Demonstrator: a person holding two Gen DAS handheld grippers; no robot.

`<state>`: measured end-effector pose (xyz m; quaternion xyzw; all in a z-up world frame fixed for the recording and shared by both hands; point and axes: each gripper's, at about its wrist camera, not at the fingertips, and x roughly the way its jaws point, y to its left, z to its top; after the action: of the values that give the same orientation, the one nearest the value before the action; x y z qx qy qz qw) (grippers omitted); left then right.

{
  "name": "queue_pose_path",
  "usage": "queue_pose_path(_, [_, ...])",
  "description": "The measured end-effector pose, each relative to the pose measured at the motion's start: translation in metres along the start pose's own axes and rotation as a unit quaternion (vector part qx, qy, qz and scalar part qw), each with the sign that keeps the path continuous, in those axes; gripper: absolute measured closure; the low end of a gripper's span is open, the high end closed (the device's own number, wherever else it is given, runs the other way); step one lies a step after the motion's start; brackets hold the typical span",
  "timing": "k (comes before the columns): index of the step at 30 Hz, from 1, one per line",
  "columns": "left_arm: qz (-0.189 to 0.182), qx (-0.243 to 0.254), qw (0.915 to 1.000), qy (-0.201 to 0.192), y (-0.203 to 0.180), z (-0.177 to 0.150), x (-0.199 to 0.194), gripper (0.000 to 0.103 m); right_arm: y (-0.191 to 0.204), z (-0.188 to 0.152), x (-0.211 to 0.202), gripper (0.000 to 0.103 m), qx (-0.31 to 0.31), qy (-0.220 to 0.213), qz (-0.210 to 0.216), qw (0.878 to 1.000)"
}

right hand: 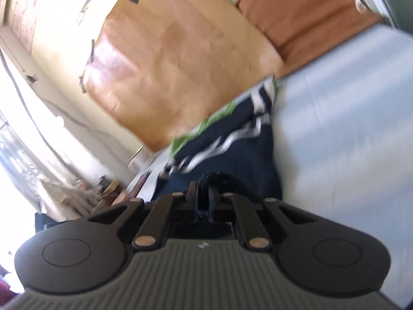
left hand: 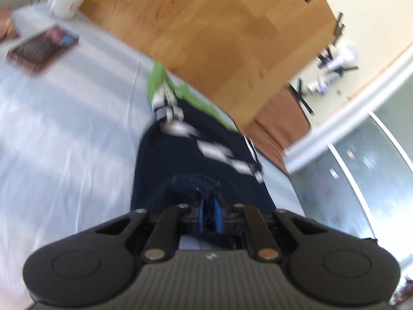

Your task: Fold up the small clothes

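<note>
Shorts [left hand: 196,170], navy with white stripes, lie on the pale sheet [left hand: 64,134] by a green garment [left hand: 157,77]. Your left gripper [left hand: 209,214] and right gripper [right hand: 204,199] each pinch a hem fold. Soft, light cloth: hold it at the corners.

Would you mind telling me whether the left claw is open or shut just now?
Shut: the left claw has its blue pads pinched on bunched navy fabric of the dark garment.
</note>
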<state>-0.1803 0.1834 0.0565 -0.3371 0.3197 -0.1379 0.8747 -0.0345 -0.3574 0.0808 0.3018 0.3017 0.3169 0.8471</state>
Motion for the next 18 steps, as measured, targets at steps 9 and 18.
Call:
queue_pose_path(9, [0.185, -0.025, 0.9821, -0.021, 0.013, 0.059, 0.1, 0.056, -0.037, 0.053, 0.111, 0.065, -0.019, 0.022, -0.119, 0.992])
queue_pose_path(18, [0.17, -0.024, 0.9845, -0.038, 0.022, 0.017, 0.073, 0.03, 0.021, 0.042, 0.119, 0.06, -0.158, 0.017, -0.006, 0.987])
